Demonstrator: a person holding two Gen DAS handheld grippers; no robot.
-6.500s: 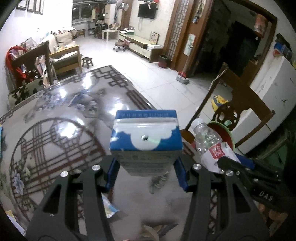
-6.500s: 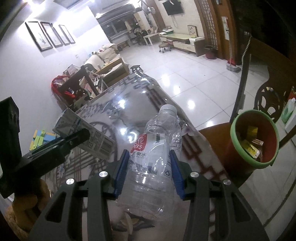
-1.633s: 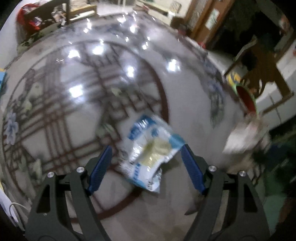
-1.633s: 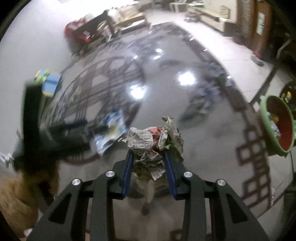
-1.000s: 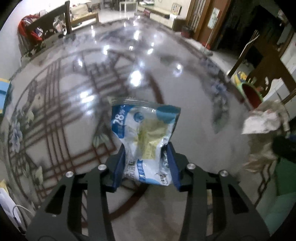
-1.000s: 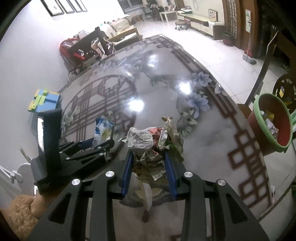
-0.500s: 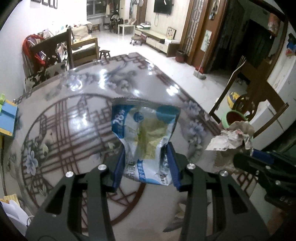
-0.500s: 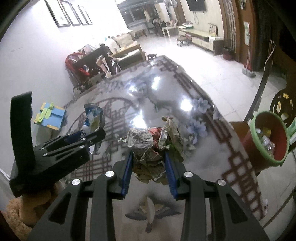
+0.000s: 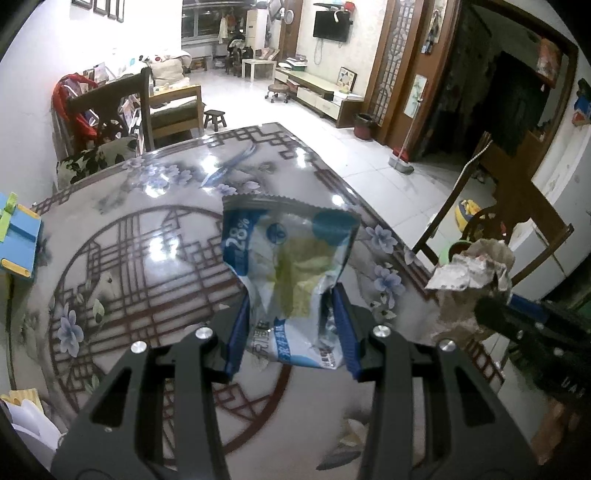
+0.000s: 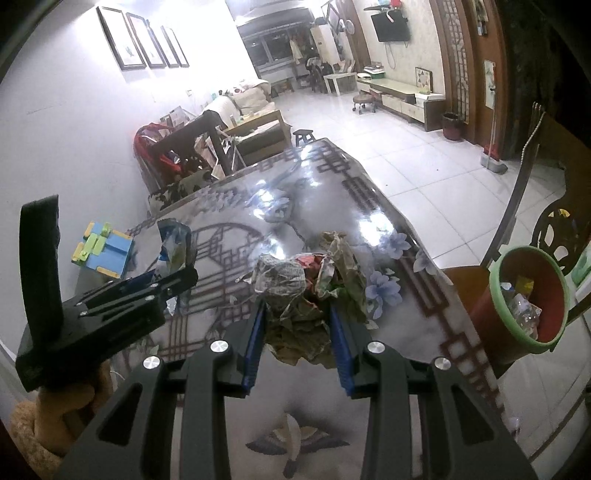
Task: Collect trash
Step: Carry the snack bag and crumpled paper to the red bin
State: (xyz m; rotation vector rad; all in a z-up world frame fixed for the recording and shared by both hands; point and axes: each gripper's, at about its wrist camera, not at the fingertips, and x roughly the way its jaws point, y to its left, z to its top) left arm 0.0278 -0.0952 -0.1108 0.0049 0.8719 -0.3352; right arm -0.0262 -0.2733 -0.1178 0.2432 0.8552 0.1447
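Fingers [image 9: 334, 314] of my left gripper [image 9: 291, 332] clench the snack wrapper [image 9: 288, 266], my right gripper [image 10: 297, 339] the crumpled paper [image 10: 306, 291]; both now lifted off the table [image 10: 391, 229], ready for the bin [image 10: 524, 299] beside it.

Glossy patterned table [image 9: 155, 266]: lattice and blue flower design, ceiling lights reflected. Blue and green toy [image 10: 102, 254]: just off the table's left edge. Dark wooden chair [image 9: 110, 99]: at the far end, red garment [image 9: 61, 96] draped over it. Small wooden stool [image 9: 214, 119]: on white tiles beyond. Wall-mounted television [image 9: 330, 24]: far right. Three framed pictures [image 10: 142, 37]: left wall.
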